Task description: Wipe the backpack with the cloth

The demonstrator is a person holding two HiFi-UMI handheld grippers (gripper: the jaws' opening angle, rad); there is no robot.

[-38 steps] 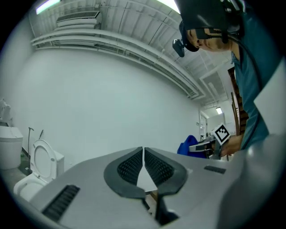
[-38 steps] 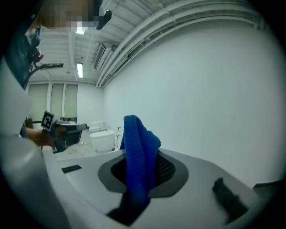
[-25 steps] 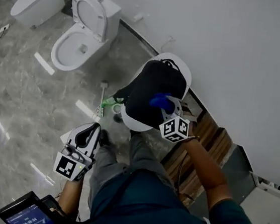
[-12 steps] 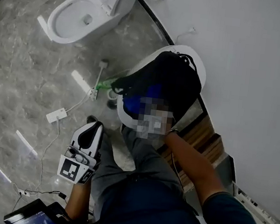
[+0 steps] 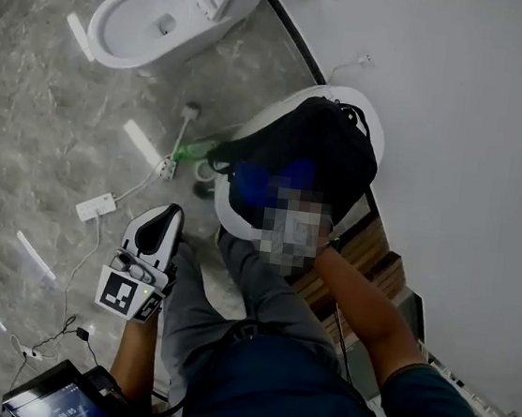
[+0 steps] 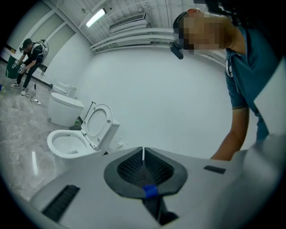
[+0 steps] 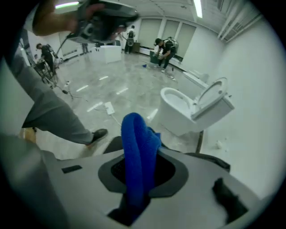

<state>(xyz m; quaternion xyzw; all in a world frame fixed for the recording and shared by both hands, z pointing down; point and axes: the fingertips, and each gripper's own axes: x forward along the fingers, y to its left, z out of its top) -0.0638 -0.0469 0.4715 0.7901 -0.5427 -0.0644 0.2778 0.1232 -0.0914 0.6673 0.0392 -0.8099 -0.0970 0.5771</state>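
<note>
A black backpack lies on a white rounded seat against the wall. My right gripper, partly under a mosaic patch, is over the backpack's near left part. It is shut on a blue cloth, which touches the bag. In the right gripper view the cloth stands folded between the jaws of that gripper, with a dark strip of backpack just beyond. My left gripper hangs shut and empty beside the person's left leg; its jaws meet in the left gripper view.
A white toilet with its lid up stands on the grey marble floor at the far left. A green-handled brush and a white power strip lie on the floor. Wooden boards lean by the wall. People work far off.
The right gripper has carried the blue cloth across the backpack from its near right side to its near left part. The left gripper has stayed low by the leg.
</note>
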